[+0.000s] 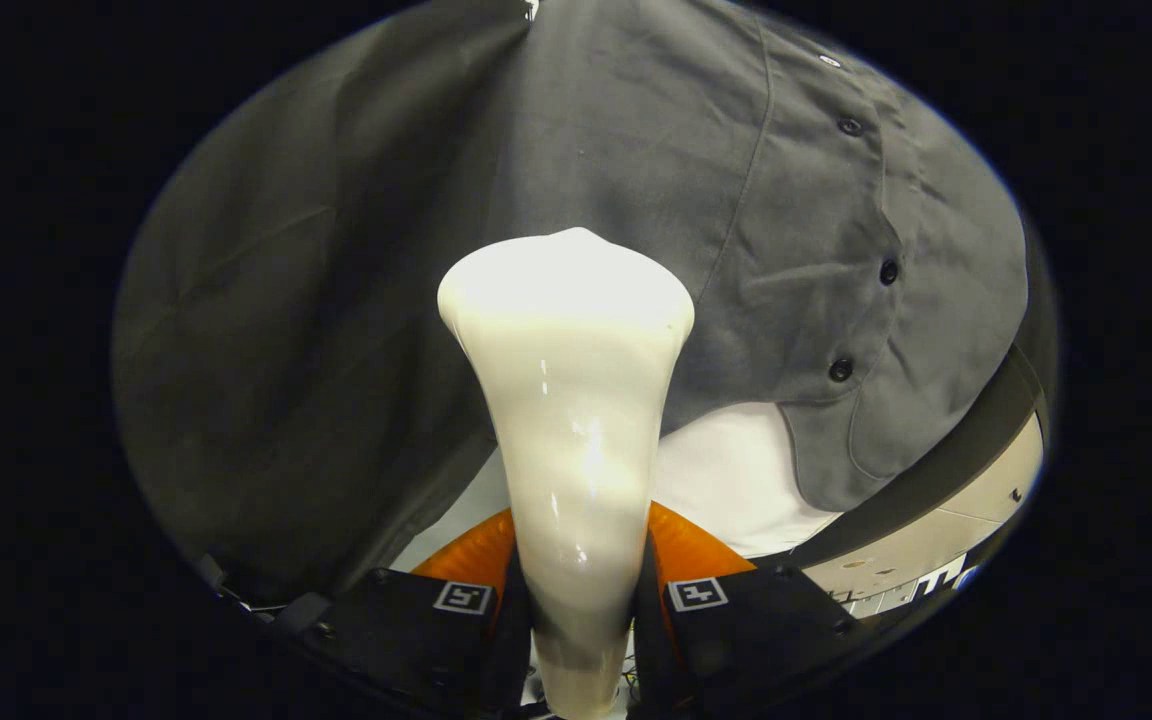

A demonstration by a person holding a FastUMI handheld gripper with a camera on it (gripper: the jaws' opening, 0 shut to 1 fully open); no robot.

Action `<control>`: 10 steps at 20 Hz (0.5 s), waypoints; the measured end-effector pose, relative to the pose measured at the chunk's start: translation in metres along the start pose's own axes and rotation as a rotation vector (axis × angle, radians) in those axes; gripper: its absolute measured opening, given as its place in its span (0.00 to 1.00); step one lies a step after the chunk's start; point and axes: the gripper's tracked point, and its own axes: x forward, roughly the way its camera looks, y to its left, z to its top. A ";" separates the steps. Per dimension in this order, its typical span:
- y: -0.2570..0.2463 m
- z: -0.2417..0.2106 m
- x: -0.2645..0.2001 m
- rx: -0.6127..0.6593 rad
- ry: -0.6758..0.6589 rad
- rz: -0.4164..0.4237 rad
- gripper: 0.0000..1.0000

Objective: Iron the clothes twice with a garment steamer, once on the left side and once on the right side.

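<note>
A cream-white garment steamer (566, 400) stands up between my fingers, its narrow handle clamped by both and its wide head pointing away. My gripper (576, 600) is shut on that handle. Beyond the head hangs a dark grey shirt (496, 180), taking up nearly everything ahead. The steamer head lies against or very close to the cloth, left of the button placket (861, 250) with its row of dark buttons. The shirt's lower hem (836, 480) curves just right of the steamer.
A white surface (736, 480) shows under the shirt's hem. A dark band (946, 470) runs slantwise at the lower right, with a pale floor or panel (976, 520) behind it.
</note>
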 end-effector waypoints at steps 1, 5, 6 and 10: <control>-0.001 0.005 -0.010 -0.006 -0.027 0.009 0.50; -0.012 0.043 -0.066 0.029 -0.190 0.026 0.50; -0.019 0.054 -0.081 0.050 -0.233 0.024 0.50; -0.056 0.098 -0.131 0.088 -0.381 0.002 0.49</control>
